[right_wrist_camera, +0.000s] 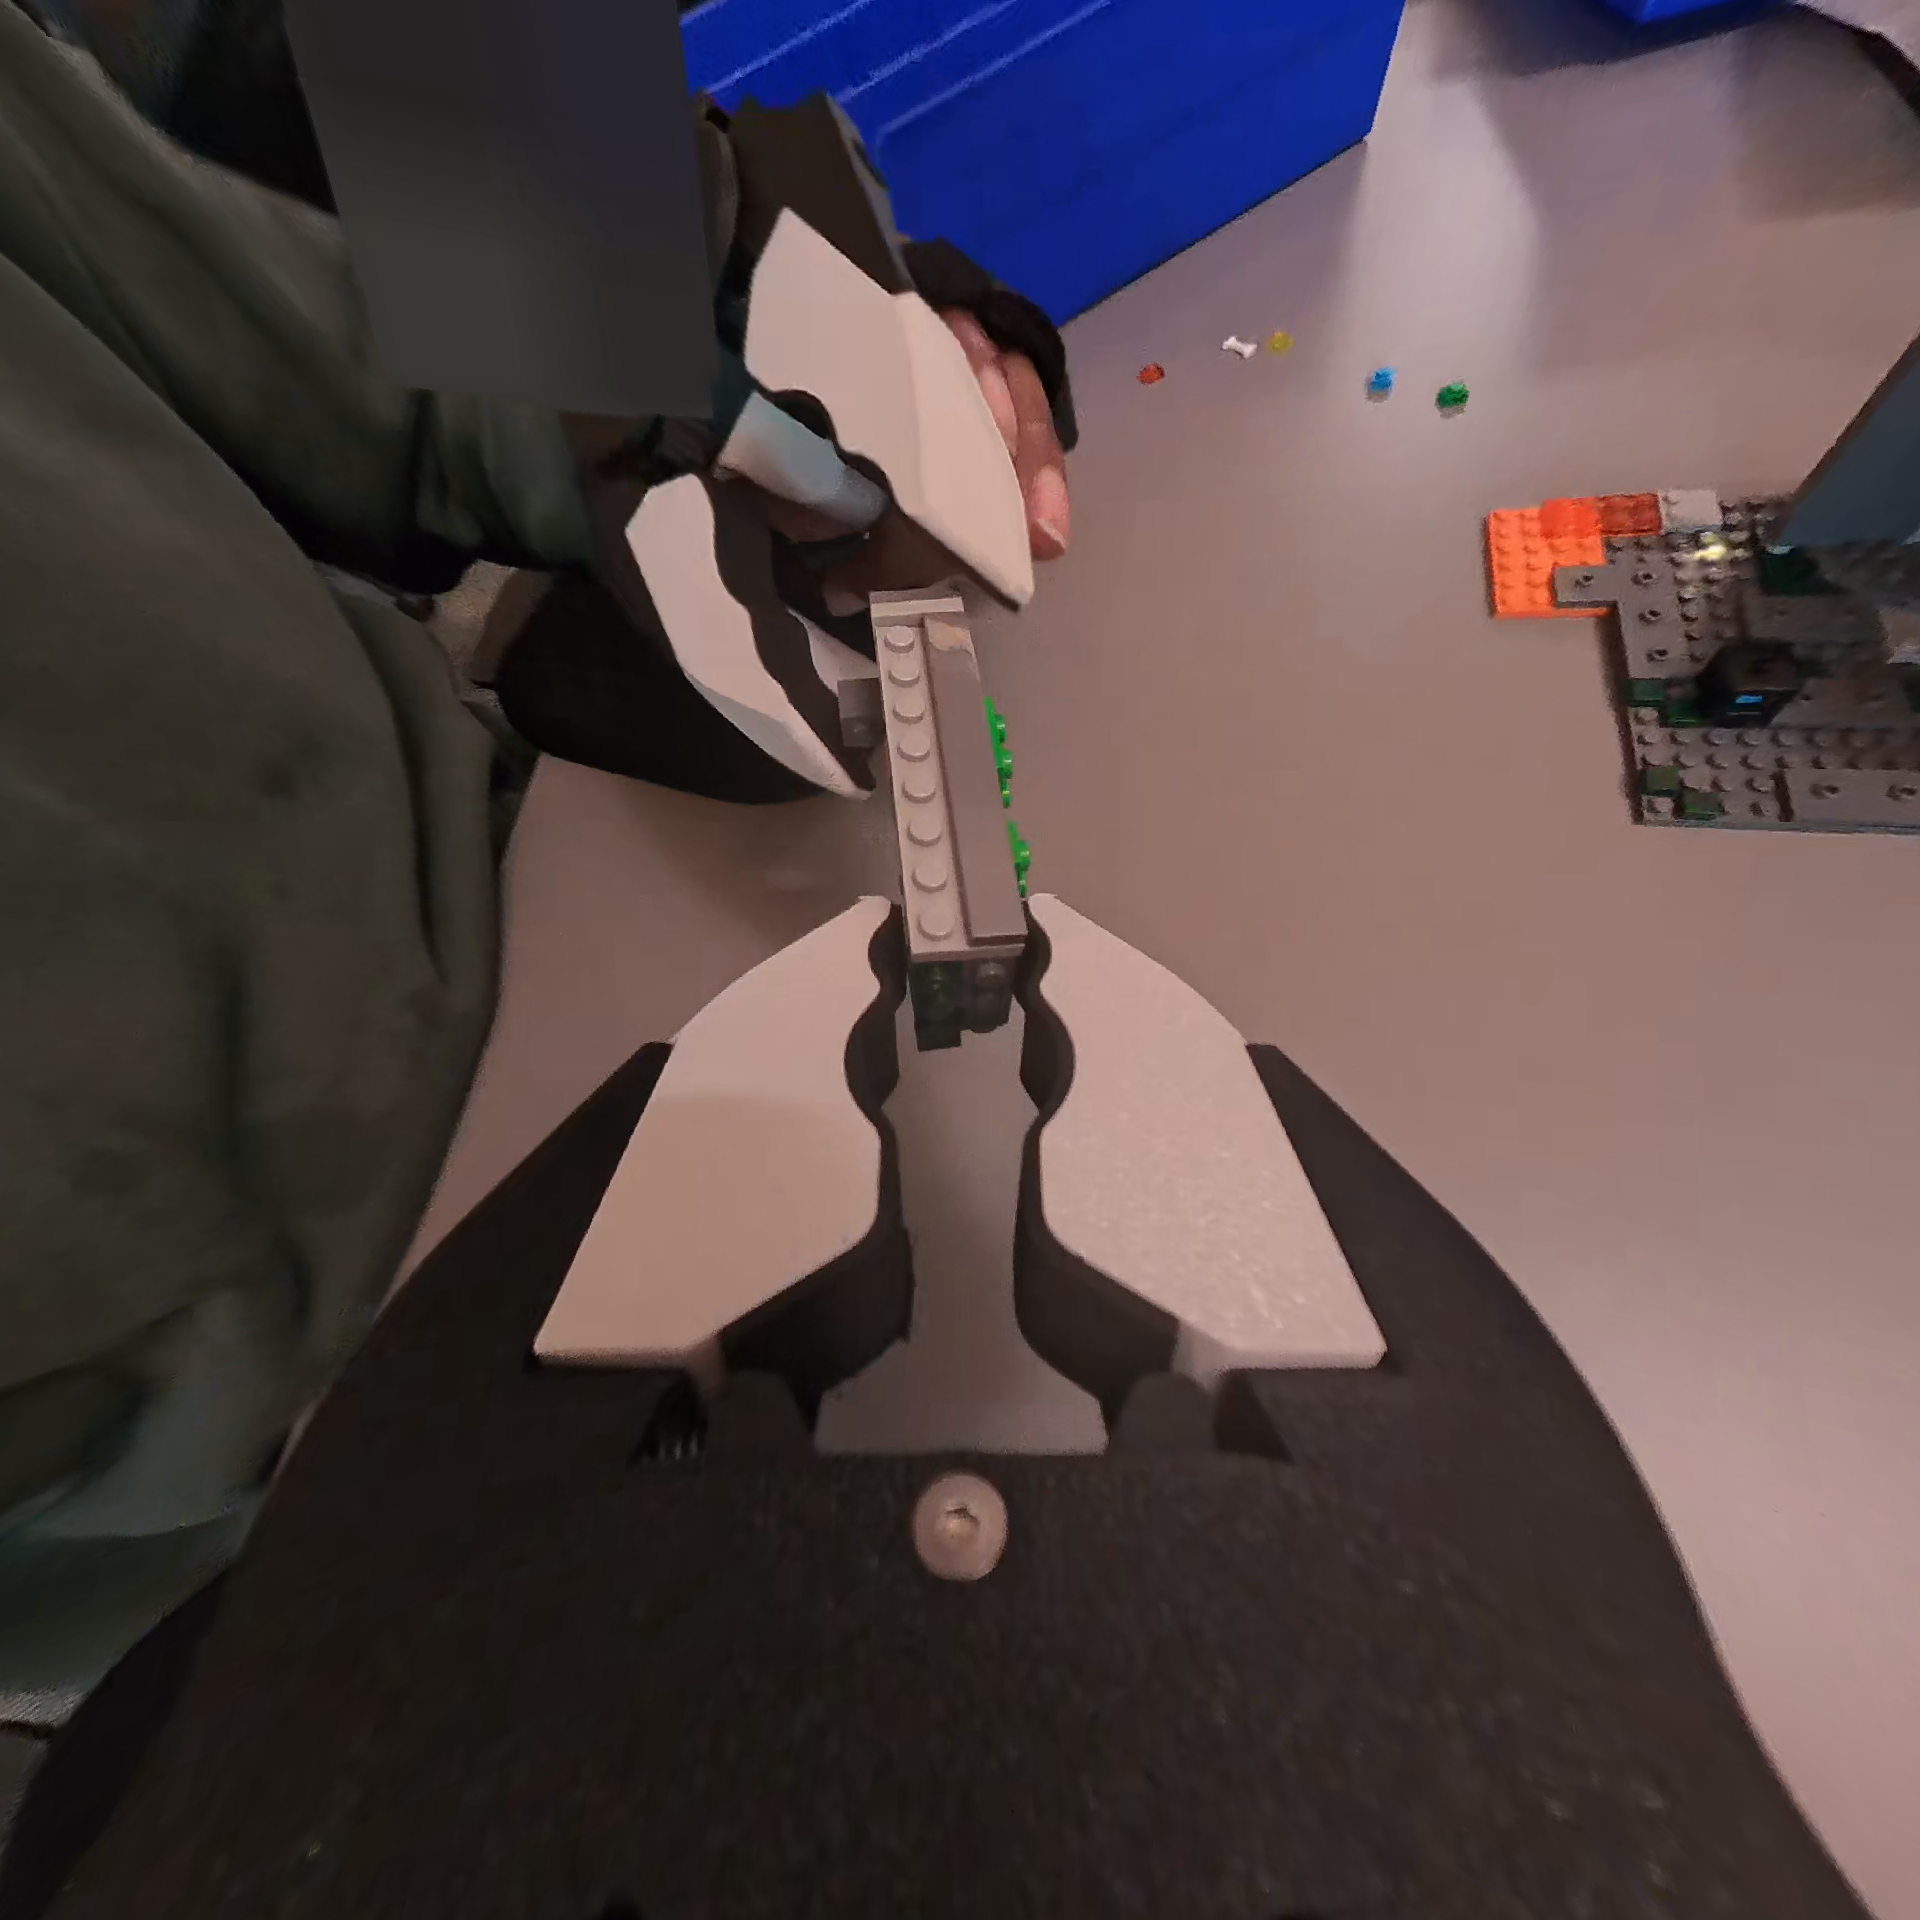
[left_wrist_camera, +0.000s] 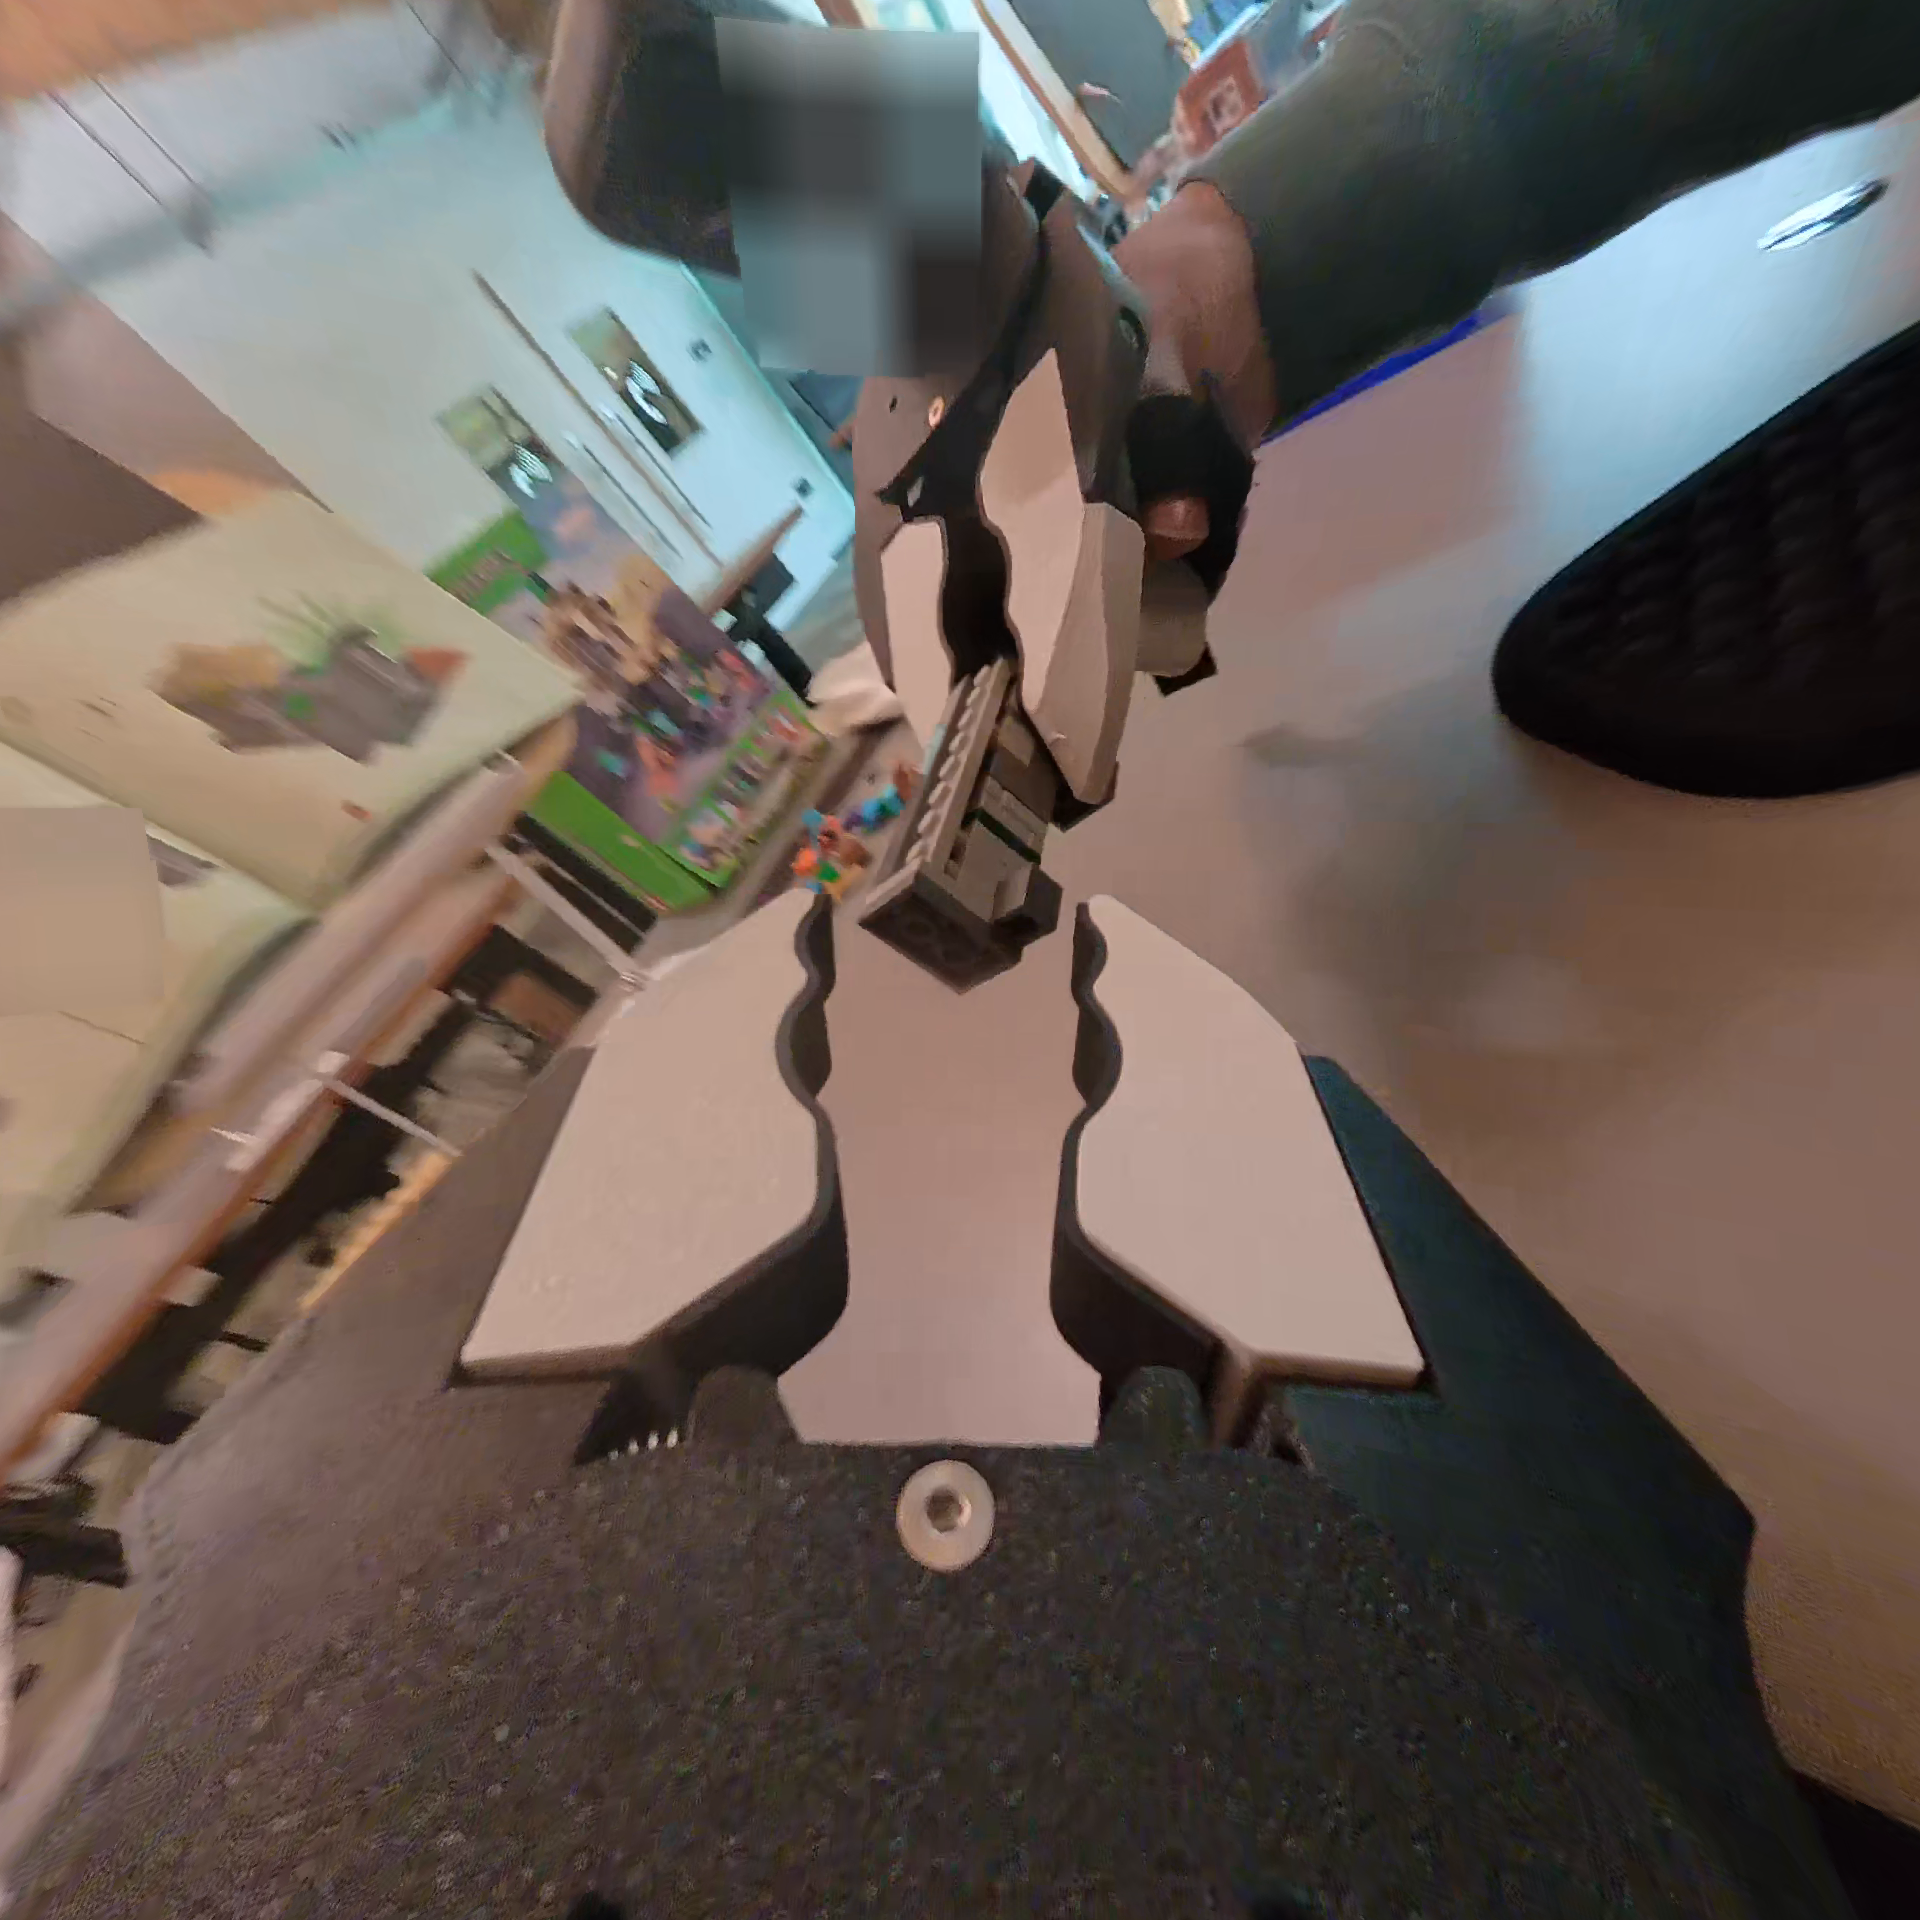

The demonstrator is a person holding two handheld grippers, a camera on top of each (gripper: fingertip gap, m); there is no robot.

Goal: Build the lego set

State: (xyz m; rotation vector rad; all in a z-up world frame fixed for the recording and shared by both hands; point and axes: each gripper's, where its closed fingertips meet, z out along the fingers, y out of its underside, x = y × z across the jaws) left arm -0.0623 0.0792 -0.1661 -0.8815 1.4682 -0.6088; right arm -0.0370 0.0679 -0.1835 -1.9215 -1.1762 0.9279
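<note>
Between the fingers of the right gripper [right_wrist_camera: 961,920]: near end of a long grey brick assembly [right_wrist_camera: 940,790], pinched from both sides and held clear of the worktop [right_wrist_camera: 1351,1039]. Light-grey studded plate on top, darker bricks underneath, green bits along the edge on the right-finger side. Pointing straight ahead from the fingertips, toward the left gripper [right_wrist_camera: 930,686].

Beyond the right fingertips: left gripper fingers spread, one either side of the assembly's far end. Contact there: cannot tell from this view.

From the left wrist view: left gripper [left_wrist_camera: 956,925] wide open, gap visible on both sides. Assembly [left_wrist_camera: 966,831] end-on right at the fingertips, not gripped by them. Right gripper [left_wrist_camera: 1013,769] coming in from ahead, closed on the assembly, with a hand wrapped round its handle.

Right of the right fingers, well apart, on the worktop: partial build on a dark-grey studded baseplate [right_wrist_camera: 1766,727], orange plate [right_wrist_camera: 1538,561] at its far left corner. Ahead and to the right: a scatter of tiny loose pieces [right_wrist_camera: 1380,382], red, white, yellow, blue, green. Further ahead still: blue bin [right_wrist_camera: 1039,135].

Ahead-left of the left fingers: small heap of coloured pieces [left_wrist_camera: 831,857], blurred, and set boxes [left_wrist_camera: 675,748] behind it. Ahead-right: black textured pad [left_wrist_camera: 1714,623].
</note>
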